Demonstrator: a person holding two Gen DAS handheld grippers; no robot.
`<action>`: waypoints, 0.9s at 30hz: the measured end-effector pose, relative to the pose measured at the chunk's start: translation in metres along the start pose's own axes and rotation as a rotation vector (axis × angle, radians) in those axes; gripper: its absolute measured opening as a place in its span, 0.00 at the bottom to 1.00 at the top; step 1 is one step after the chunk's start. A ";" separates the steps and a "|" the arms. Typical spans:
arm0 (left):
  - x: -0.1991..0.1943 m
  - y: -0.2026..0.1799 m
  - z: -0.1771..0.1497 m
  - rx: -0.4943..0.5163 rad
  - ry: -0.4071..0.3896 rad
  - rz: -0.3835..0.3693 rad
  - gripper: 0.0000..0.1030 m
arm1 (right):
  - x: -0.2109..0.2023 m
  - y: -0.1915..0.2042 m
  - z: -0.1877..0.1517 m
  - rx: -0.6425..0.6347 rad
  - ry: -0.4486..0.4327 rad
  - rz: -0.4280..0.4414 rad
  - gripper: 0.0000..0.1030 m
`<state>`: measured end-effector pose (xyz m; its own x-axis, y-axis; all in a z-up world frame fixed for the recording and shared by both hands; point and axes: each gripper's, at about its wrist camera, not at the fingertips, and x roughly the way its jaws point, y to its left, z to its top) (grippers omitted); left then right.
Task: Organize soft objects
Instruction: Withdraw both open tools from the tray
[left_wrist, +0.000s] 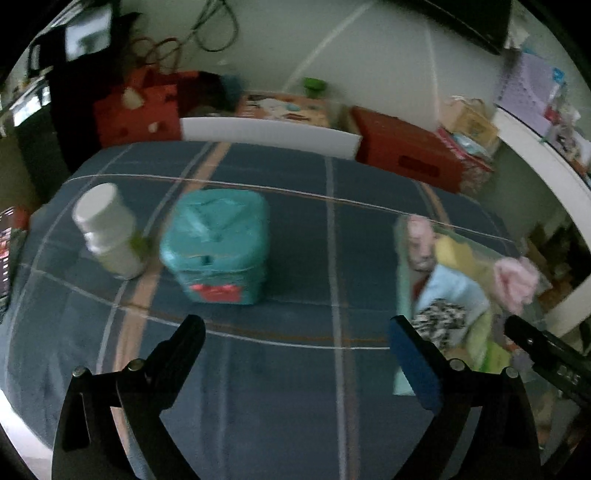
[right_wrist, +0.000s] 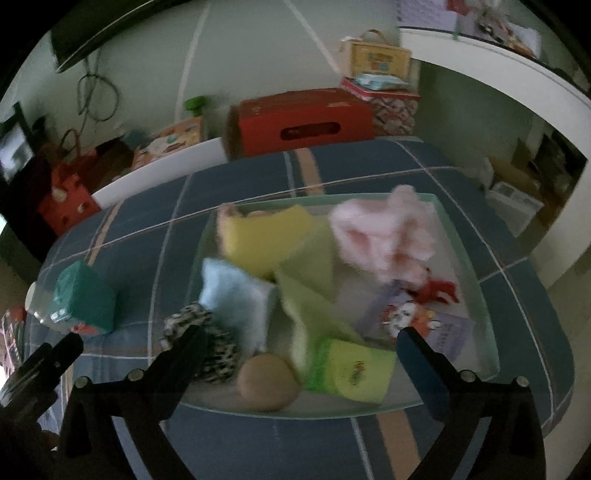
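Your left tool (left_wrist: 295, 328) hangs wide open and empty above the blue plaid bed cover (left_wrist: 295, 387), facing a teal wrapped tissue pack (left_wrist: 218, 245) beside a white plastic bottle (left_wrist: 107, 230). Your right tool (right_wrist: 295, 339), also spread wide with nothing gripped, hovers over the clear shallow tray (right_wrist: 458, 236) holding pink fluffy cloth (right_wrist: 384, 236), yellow sponge (right_wrist: 258, 236) and green cloths (right_wrist: 310, 291). Red cardboard box (right_wrist: 303, 122) sits against the wall.

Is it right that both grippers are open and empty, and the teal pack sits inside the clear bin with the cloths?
Not quite. The teal pack sits on the plaid bedcover, outside the clear bin, as the left wrist view shows. Both the left gripper and right gripper are open and empty.
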<state>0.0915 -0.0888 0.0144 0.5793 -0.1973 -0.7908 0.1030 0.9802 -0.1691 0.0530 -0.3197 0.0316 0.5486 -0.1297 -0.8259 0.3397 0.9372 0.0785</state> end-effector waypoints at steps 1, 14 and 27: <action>0.000 0.003 -0.002 -0.004 0.004 0.011 0.96 | 0.000 0.006 0.000 -0.011 0.001 0.003 1.00; -0.007 0.025 -0.031 0.008 0.063 0.133 0.96 | -0.008 0.044 -0.025 -0.083 0.031 0.036 1.00; -0.010 0.038 -0.051 0.016 0.109 0.214 0.96 | -0.003 0.059 -0.054 -0.129 0.090 0.032 1.00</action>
<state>0.0487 -0.0509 -0.0141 0.4988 0.0157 -0.8666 0.0001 0.9998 0.0181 0.0296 -0.2463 0.0087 0.4852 -0.0751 -0.8712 0.2189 0.9750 0.0378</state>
